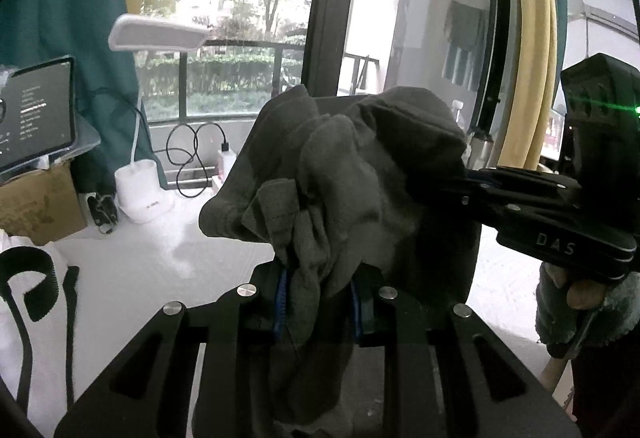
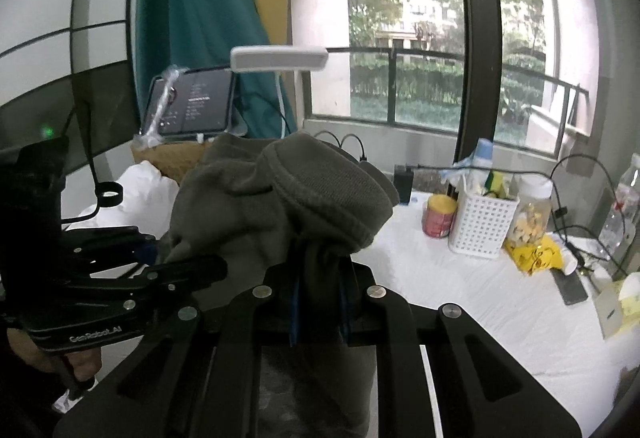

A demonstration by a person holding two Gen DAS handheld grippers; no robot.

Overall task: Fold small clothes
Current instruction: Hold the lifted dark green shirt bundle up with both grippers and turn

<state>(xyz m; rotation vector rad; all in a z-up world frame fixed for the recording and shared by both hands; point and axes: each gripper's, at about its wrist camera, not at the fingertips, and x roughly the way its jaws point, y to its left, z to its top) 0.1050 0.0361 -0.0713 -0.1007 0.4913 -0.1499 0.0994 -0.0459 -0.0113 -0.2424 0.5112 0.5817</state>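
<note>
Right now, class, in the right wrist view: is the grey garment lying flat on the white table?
No: the grey garment hangs bunched in the air, clamped in the right gripper above the white table.

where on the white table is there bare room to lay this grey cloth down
Bare white table lies ahead of the right claw, left of the white basket. Another patch sits right of the lamp base. The window side with jars, bottles and cables is crowded.

Garment [image 2: 280,206] hung above bench [image 2: 480,302], left tool [image 2: 192,270] at its 9 o'clock; basket [image 2: 482,224] at 3, window [image 2: 404,38] behind, w/ lamp [image 2: 279,59] at 12.
</note>
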